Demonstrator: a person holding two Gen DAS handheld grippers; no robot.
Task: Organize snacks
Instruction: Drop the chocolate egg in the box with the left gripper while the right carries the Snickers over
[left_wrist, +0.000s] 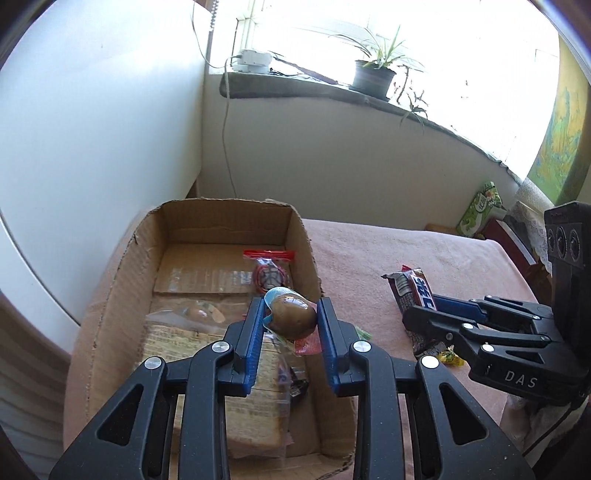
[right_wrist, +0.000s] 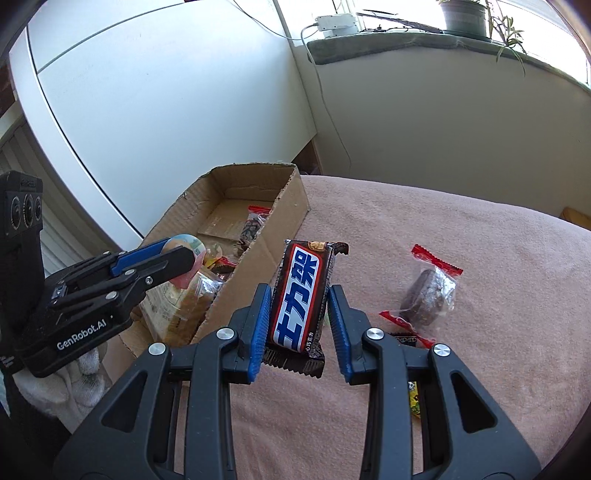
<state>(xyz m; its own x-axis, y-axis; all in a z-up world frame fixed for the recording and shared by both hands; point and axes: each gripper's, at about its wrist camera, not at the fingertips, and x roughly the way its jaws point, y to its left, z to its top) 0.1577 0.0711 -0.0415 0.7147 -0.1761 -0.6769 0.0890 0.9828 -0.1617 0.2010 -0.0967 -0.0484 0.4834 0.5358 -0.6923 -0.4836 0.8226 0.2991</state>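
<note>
Carrying snacks boxward: left gripper (left_wrist: 290, 317) clamping egg-shaped sweet (left_wrist: 291, 314), right gripper (right_wrist: 297, 314) clamping chocolate bar (right_wrist: 301, 295); next, release over cardboard box (left_wrist: 221, 221), frame centre-left.

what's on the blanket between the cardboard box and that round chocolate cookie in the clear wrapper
In the right wrist view, the chocolate bar clamped in the right gripper sits between the cardboard box and the cookie; the blanket farther back is bare.
</note>
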